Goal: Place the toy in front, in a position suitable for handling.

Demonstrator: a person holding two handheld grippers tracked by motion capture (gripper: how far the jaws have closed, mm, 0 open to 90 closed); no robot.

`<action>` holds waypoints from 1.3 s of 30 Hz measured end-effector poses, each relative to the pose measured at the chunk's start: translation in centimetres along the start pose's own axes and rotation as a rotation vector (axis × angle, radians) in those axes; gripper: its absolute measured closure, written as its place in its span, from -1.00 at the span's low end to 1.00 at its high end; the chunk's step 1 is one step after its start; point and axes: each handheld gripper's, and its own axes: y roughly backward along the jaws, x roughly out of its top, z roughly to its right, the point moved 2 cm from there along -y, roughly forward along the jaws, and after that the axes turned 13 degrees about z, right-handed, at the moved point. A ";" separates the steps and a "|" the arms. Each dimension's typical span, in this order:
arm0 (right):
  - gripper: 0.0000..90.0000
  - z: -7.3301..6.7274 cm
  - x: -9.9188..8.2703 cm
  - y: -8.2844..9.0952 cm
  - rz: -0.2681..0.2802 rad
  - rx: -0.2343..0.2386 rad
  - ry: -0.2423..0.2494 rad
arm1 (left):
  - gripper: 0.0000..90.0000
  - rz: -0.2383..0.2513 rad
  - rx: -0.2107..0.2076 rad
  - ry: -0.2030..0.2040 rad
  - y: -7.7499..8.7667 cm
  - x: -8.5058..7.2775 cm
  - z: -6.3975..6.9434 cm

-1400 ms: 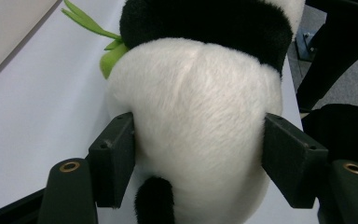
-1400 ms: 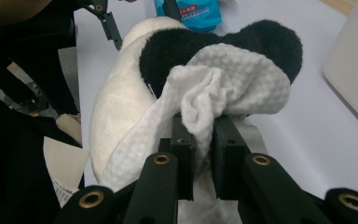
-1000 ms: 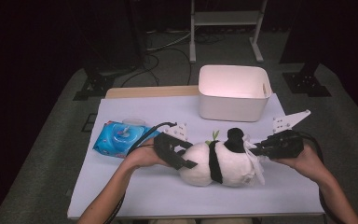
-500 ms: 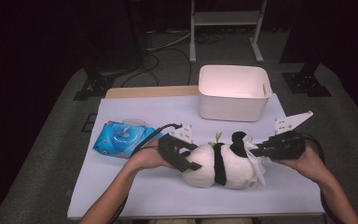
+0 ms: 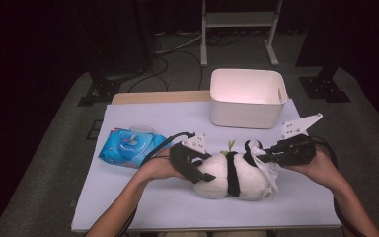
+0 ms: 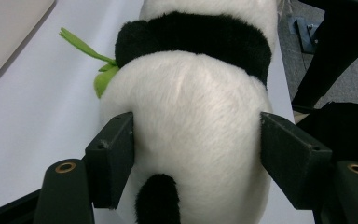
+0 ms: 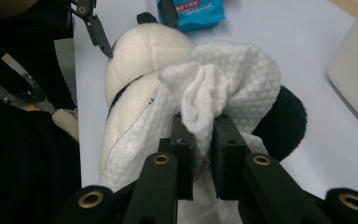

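Note:
A black-and-white panda plush (image 5: pixel 232 175) with a green leaf (image 5: pixel 229 144) lies on its side on the white table (image 5: pixel 153 118). My left gripper (image 5: pixel 205 165) clasps its white rear end; in the left gripper view both pads (image 6: pixel 114 154) press into the fur (image 6: pixel 191 116), though the jaws have just been opening slightly. My right gripper (image 5: pixel 264 157) is shut on a bunched white wipe (image 7: pixel 223 79). The wipe drapes over the panda's head (image 7: pixel 140 56) at the plush's right end.
A blue pack of wet wipes (image 5: pixel 128 148) lies left of my left hand. A white bin (image 5: pixel 246 98) stands at the table's far edge, behind the panda. The person's forearms come in from the bottom, and cables trail from both grippers.
The panda has tipped lower onto the table and shifted slightly. The right gripper with the wipe has slid a little along its head. Both hands have stayed about where they were.

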 end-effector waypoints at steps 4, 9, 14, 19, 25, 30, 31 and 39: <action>0.77 0.0 -0.3 0.2 -0.007 0.000 -0.010 | -0.45 0.021 -0.007 0.011 0.2 -0.2 -0.1; 0.78 -0.1 -0.9 0.7 -0.003 0.001 -0.022 | -0.61 0.020 -0.003 0.036 0.6 -0.8 -0.3; 0.77 -0.1 -1.5 1.1 0.002 0.006 -0.034 | -0.66 0.026 -0.032 0.072 0.2 -1.7 -0.6; 0.77 -0.2 -1.3 1.1 0.005 0.006 -0.025 | -0.29 0.031 -0.048 0.063 0.1 -1.8 -0.7; 0.77 -0.3 -0.1 0.3 0.011 0.007 -0.010 | -0.24 0.025 -0.040 0.055 0.8 -1.1 -1.1; 0.77 -0.7 0.9 -0.7 -0.004 0.025 0.018 | -0.23 -0.009 -0.036 0.028 0.8 -1.0 -1.0; 0.77 -0.7 1.0 -0.7 -0.009 0.024 0.022 | -0.23 -0.009 -0.036 0.028 0.8 -1.0 -1.0; 0.77 -0.2 0.9 -0.1 -0.027 -0.008 0.015 | -0.22 0.016 -0.034 0.008 1.1 -1.9 -0.4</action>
